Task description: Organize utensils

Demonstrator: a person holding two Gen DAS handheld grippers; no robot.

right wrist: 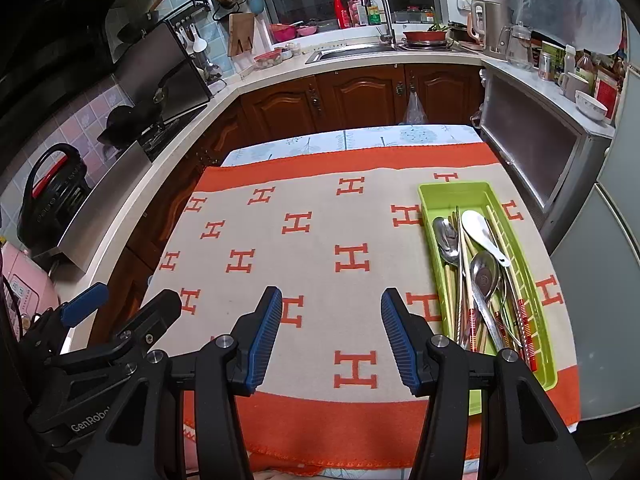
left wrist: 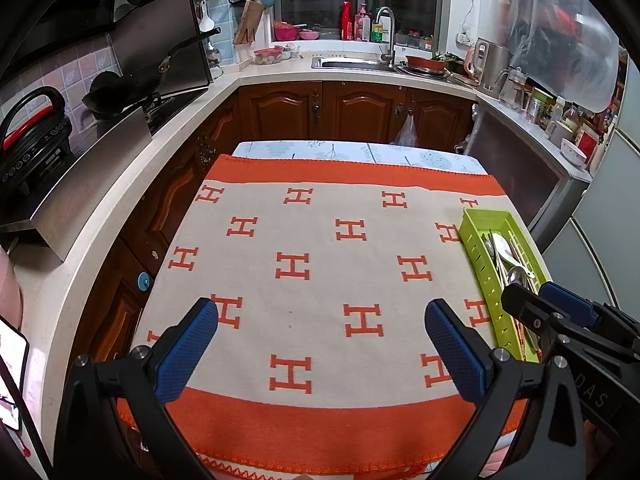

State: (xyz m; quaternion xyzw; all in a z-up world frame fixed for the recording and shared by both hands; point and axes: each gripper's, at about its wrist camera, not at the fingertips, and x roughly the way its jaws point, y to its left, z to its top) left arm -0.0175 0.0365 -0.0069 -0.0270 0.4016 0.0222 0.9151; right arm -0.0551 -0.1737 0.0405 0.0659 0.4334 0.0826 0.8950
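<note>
A lime green utensil tray (right wrist: 456, 196) lies at the right side of the table, also seen as the green tray (left wrist: 476, 252) in the left wrist view. Inside it lie a white ceramic spoon (right wrist: 482, 236), metal spoons (right wrist: 485, 276) and several chopsticks (right wrist: 452, 292). My right gripper (right wrist: 328, 312) hovers open over the cloth just left of the tray, nothing between its blue pads. My left gripper (left wrist: 322, 320) is open wide above the middle of the cloth, empty too. The right gripper (left wrist: 536, 294) shows at the right edge of the left wrist view, in front of the tray.
The table carries an orange and beige cloth (right wrist: 312, 240) with an H pattern. Wooden cabinets (right wrist: 360, 92), a sink with a tap (right wrist: 380, 12) and a stove with a wok (left wrist: 116, 92) ring the table. A grey appliance (right wrist: 532, 148) stands close on the right.
</note>
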